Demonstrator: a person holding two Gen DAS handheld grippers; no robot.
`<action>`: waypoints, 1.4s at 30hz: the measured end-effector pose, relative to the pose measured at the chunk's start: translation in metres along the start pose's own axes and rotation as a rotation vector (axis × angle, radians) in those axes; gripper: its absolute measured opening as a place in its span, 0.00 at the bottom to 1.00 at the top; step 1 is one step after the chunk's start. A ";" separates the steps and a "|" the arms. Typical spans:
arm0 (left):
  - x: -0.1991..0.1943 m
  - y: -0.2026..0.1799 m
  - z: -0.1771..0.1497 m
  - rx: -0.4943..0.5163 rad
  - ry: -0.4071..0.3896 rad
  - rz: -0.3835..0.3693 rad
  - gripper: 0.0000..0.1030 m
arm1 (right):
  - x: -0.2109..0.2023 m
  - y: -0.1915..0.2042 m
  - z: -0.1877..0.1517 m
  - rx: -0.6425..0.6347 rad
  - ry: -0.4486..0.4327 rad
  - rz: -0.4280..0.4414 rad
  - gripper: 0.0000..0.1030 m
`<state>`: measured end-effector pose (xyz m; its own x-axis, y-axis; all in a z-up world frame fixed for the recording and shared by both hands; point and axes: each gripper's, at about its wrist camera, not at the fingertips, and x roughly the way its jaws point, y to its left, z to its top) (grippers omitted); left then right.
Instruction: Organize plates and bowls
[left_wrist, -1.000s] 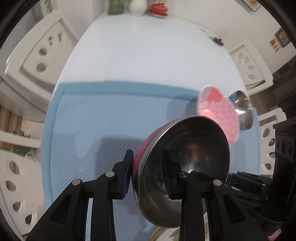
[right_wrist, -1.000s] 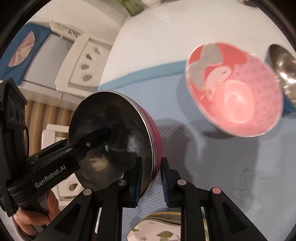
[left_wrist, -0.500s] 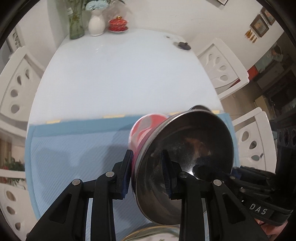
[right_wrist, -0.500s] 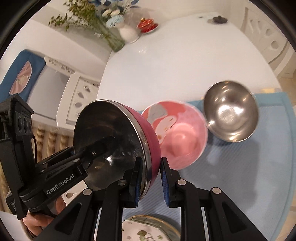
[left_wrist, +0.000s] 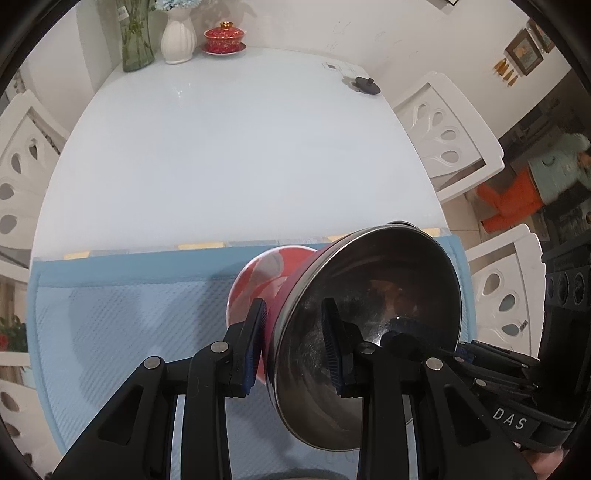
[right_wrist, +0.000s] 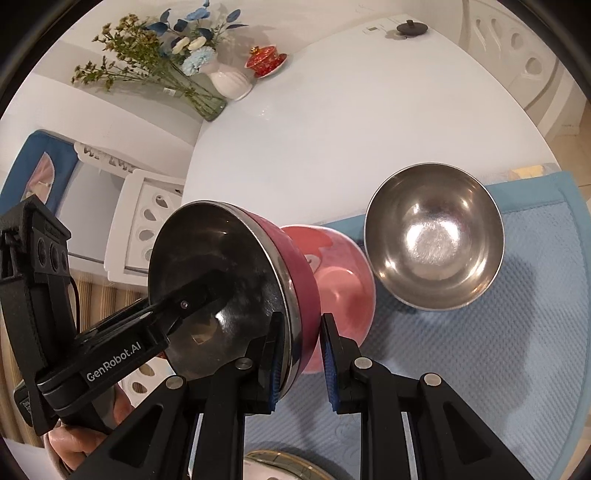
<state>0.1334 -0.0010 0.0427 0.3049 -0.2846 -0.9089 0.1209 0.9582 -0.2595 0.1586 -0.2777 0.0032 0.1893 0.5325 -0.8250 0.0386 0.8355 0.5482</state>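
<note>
Only the right wrist view shows the upright bare steel bowl (right_wrist: 436, 236) on the blue mat (right_wrist: 517, 350). Both the left hand-held gripper (left_wrist: 293, 345) and right hand-held gripper (right_wrist: 301, 358) pinch the tilted magenta-sided steel bowl (right_wrist: 236, 288), its mouth sideways.

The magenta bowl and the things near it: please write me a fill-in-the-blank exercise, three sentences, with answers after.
1. Both tools grip the rim of the magenta bowl, whose inside is bare ____.
2. On the mat, the steel bowl stands to the ____ of the pink bowl.
3. The red cup stands beside a ____ vase.

Answers: metal; right; white
</note>
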 end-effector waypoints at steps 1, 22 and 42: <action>0.003 -0.001 0.001 0.002 0.001 0.001 0.26 | 0.003 -0.001 0.002 -0.002 0.001 -0.006 0.18; 0.045 0.000 0.009 0.029 0.044 -0.006 0.26 | 0.032 -0.035 0.016 0.058 0.013 -0.028 0.18; 0.047 0.020 0.006 0.012 0.072 0.037 0.28 | 0.048 -0.026 0.018 0.045 0.064 -0.068 0.19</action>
<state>0.1556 0.0045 -0.0036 0.2404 -0.2454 -0.9391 0.1225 0.9675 -0.2214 0.1844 -0.2766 -0.0479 0.1218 0.4839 -0.8666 0.0933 0.8636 0.4954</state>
